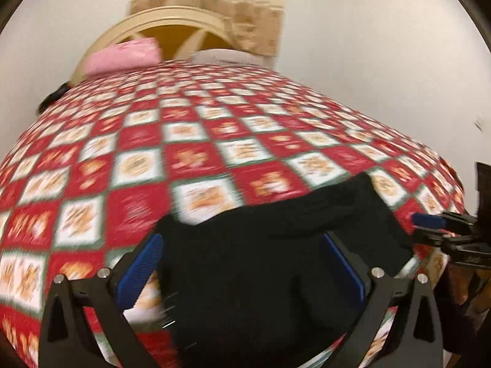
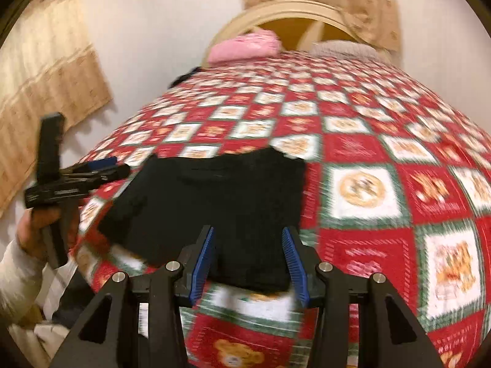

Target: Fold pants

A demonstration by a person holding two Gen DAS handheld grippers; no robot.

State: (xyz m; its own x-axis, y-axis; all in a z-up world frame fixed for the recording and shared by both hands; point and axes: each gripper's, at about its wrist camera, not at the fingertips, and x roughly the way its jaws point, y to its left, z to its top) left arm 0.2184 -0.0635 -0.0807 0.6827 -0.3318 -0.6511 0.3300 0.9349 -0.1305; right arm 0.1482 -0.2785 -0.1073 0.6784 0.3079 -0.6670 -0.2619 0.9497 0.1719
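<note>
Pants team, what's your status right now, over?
Left gripper open, right gripper open, both empty. Black pants bunched on checkered bedspread. Nothing in the way.

Motion blur is smearing the quilt (image 1: 214,141) print. Near the pink pillow (image 1: 122,56), a dark object (image 1: 53,96) is staying unidentifiable. The black pants (image 1: 260,260) are hiding their folds, running behind the left gripper (image 1: 242,263).

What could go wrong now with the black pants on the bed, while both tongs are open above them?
1. The black pants lie near the edge of the checkered bedspread, so a pull toward that edge might drag them off.
2. Both views are blurred by motion; the left tongs and right tongs are open and may close on a single layer or on the bedspread.
</note>
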